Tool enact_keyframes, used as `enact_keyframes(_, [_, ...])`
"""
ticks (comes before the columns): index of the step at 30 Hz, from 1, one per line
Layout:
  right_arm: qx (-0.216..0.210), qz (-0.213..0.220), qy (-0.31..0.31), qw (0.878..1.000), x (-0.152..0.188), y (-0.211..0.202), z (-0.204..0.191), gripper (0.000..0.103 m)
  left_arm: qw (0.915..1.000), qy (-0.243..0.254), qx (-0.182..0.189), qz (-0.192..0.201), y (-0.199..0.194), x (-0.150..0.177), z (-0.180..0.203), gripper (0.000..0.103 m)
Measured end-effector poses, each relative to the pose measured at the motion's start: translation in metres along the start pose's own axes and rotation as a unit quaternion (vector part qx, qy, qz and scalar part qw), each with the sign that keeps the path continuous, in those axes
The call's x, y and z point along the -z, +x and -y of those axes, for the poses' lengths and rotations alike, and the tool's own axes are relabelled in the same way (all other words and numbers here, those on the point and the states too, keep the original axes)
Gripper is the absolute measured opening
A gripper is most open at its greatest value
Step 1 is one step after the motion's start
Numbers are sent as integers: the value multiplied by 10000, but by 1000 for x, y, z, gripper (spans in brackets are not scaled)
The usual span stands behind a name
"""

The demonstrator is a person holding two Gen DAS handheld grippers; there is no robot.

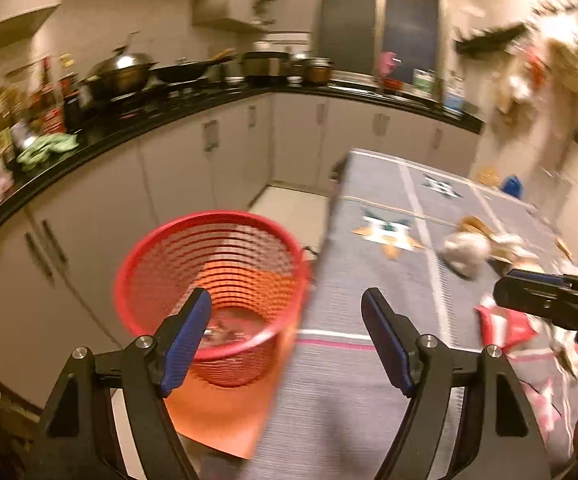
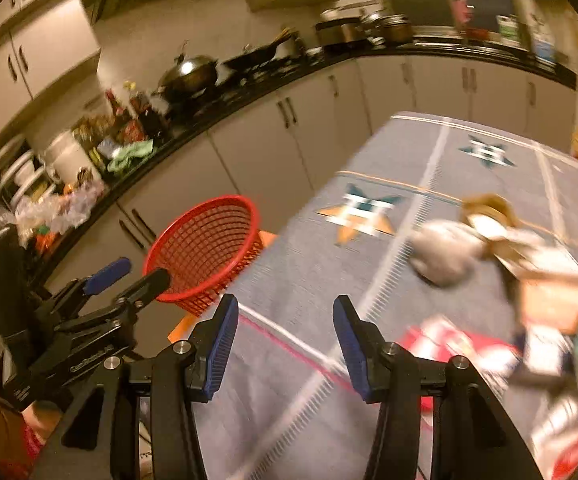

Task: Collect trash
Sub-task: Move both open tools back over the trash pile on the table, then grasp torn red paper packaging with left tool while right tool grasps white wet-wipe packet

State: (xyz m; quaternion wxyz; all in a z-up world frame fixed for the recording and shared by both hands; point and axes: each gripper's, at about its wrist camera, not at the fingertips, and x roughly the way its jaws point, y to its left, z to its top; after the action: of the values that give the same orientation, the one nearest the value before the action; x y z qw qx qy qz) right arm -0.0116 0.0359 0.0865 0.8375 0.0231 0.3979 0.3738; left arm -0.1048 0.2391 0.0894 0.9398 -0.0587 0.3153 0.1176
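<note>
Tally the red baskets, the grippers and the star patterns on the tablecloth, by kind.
red mesh basket: 1
grippers: 2, the left gripper and the right gripper, both open
star patterns: 2, the near star and the far star
Total: 5

The mouth of the red mesh basket (image 1: 213, 280) is left unobstructed from above, beside the left edge of the desk (image 1: 369, 288). A broad bare strip of grey cloth is seen down the desk's middle. The right side is blocked by a crumpled grey wad (image 2: 445, 254), brown scraps (image 2: 489, 206) and red-and-white wrappers (image 1: 509, 326). A narrow floor passage is bounded by the cabinet fronts (image 1: 193, 164) opposite.
</note>
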Motion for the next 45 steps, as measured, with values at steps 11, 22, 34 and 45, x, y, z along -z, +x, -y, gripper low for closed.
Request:
enact_keyframes(11, [760,444,1418,9860,71,-116,120,56,9886,1169,903,-299,8,13,129,80])
enact_keyframes(22, [1092,568,2577,9583,137,-176,201,65,9386,2926,1620,-847,32,34,226,88])
enact_keyframes(34, [910,359,3066,9468,143,-159,218,76,9194,3859,596,-479,73,46,258,90])
enact_keyframes(45, [1339,163,2918,9469,121,-130,218,78,9542,2849,737,-541,84,26,241,32])
